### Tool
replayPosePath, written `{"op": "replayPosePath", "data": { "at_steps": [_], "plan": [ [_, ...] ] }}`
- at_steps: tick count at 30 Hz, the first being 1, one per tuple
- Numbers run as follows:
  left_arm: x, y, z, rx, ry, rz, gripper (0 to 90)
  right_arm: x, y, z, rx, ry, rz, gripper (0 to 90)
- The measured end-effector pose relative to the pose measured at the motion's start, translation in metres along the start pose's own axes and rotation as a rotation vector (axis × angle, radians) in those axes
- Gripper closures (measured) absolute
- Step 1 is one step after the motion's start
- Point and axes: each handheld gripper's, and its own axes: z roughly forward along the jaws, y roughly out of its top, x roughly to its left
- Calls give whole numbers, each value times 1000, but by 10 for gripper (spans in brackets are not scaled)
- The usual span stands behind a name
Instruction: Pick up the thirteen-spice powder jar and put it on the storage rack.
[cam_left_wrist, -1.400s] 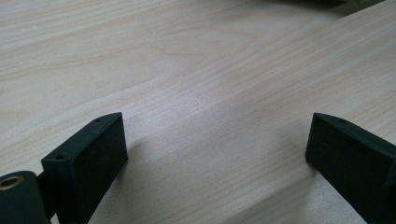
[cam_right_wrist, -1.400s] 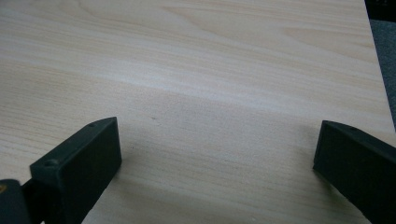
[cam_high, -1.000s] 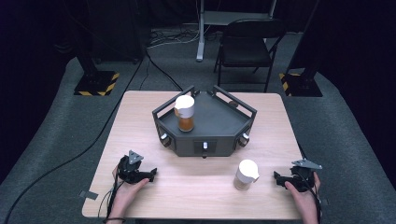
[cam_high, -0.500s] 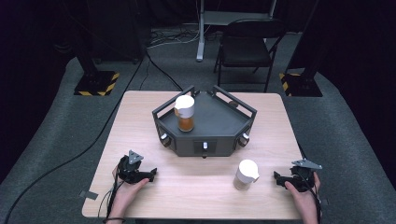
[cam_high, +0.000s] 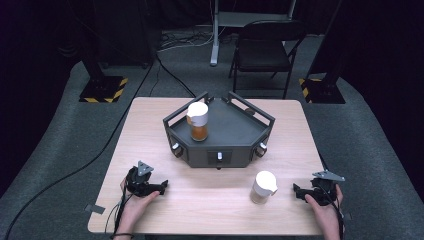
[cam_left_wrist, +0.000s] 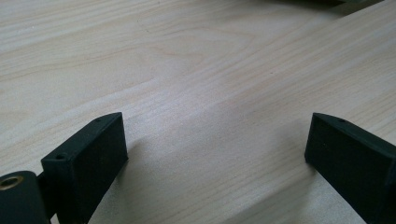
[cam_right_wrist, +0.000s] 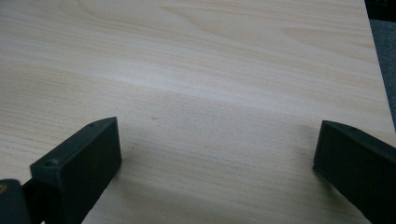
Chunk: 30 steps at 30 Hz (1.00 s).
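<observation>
The left hand-held gripper (cam_high: 161, 185) rests low on the wooden counter (cam_high: 210, 200), held by a hand (cam_high: 135, 202) near the front edge. In the left gripper view its jaws stand spread wide apart with bare wood between them, gripping nothing (cam_left_wrist: 215, 140). The right hand-held gripper (cam_high: 298, 191) also sits on the counter, held by the other hand (cam_high: 325, 210), and the right gripper view shows its jaws spread just as wide over plain wood (cam_right_wrist: 217, 149).

A white-capped jar (cam_high: 263, 187) stands upright on the counter just beside the right hand-held gripper, on the side its jaws point toward, not touching it. It is well apart from the left hand-held gripper.

Beyond both hand-held grippers, toward the far half of the counter, sits a dark angular tray (cam_high: 235, 135) with raised rails. A second jar (cam_high: 198, 121), white-capped with amber contents, stands upright inside the tray, nearer the left hand-held gripper's side.
</observation>
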Motion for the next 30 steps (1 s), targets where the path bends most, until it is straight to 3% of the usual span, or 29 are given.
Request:
{"op": "replayPosePath", "data": {
  "at_steps": [19, 30],
  "plan": [
    [0, 0, 0, 0, -1, 0, 52, -2, -3, -3, -15, 9, 14, 56],
    [0, 0, 0, 0, -1, 0, 52, 1, -5, -15, -78, 6, 26, 71]
  ]
}}
